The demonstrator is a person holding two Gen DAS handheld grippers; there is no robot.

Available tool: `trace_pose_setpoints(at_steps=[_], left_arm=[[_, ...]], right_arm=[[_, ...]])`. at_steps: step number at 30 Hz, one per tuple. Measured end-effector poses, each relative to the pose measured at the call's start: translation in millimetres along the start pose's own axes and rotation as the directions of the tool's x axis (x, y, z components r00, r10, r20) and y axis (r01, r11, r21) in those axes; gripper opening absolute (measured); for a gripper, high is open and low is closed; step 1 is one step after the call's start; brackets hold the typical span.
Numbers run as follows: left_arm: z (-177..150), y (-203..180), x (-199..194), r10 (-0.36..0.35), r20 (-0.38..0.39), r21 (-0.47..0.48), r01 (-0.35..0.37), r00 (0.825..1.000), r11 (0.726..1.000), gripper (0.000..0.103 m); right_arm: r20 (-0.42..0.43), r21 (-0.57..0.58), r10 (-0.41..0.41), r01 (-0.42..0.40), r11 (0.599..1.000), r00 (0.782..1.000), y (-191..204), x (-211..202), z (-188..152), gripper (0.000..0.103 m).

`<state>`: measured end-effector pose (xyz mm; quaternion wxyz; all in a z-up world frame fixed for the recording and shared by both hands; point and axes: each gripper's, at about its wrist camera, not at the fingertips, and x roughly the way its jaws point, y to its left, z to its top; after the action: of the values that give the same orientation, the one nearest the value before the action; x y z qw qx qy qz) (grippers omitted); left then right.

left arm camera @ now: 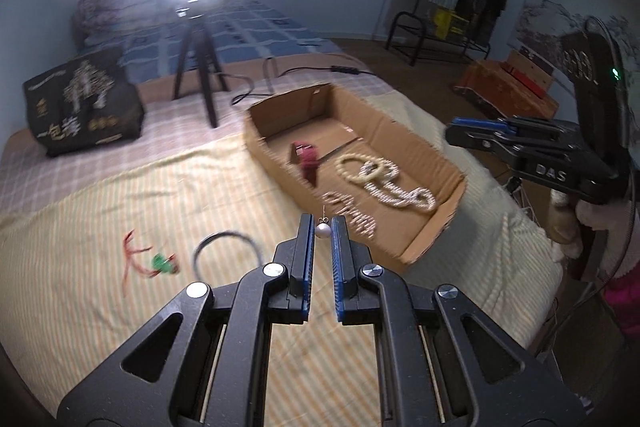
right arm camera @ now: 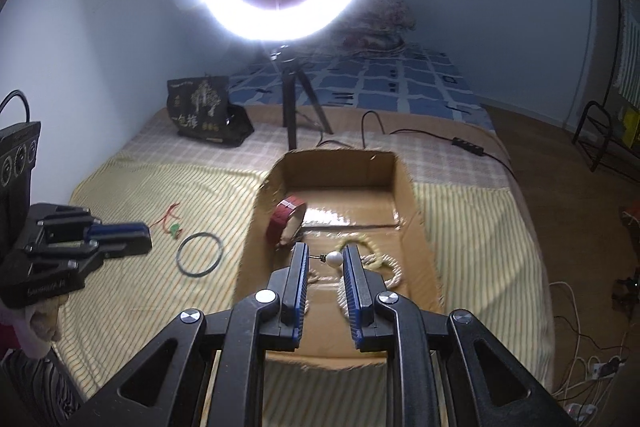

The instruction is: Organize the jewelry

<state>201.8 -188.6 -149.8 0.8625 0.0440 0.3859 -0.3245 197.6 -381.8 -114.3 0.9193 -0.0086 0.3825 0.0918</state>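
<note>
Left gripper (left arm camera: 322, 225) jaws pinch a pearl earring (left arm camera: 322, 230); right gripper (right arm camera: 325, 259) jaws, slightly spread, have another pearl earring (right arm camera: 334, 258) between them above the cardboard box (right arm camera: 412, 211), whether gripped I cannot tell. Both look light, smooth, slippery; grip the bead, not the thin hook. Left on the bed (right arm camera: 120, 187) lie a black bangle (right arm camera: 199, 255) and a green pendant (right arm camera: 174, 228).

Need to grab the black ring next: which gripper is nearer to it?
Left. The left gripper hangs over the cloth just left of the black ring; the right gripper is over the box, beyond the ring's far side.
</note>
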Motion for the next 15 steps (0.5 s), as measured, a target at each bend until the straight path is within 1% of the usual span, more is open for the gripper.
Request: trace_pose_setpoints(at_steps=[8,15], left_arm=[[18,-27,26,-0.048,-0.009,0.036,0.049,0.999,0.998,0.006],[26,-44,47,-0.075,-0.023,0.054,0.076,0.997,0.996,0.006]], right_arm=[[0.001,-0.010,-0.004,0.004,1.000,1.000,-18,20,23,0.016],[-0.009,0.019,0.020,-0.020,1.000,1.000,-31,47,40,0.016]])
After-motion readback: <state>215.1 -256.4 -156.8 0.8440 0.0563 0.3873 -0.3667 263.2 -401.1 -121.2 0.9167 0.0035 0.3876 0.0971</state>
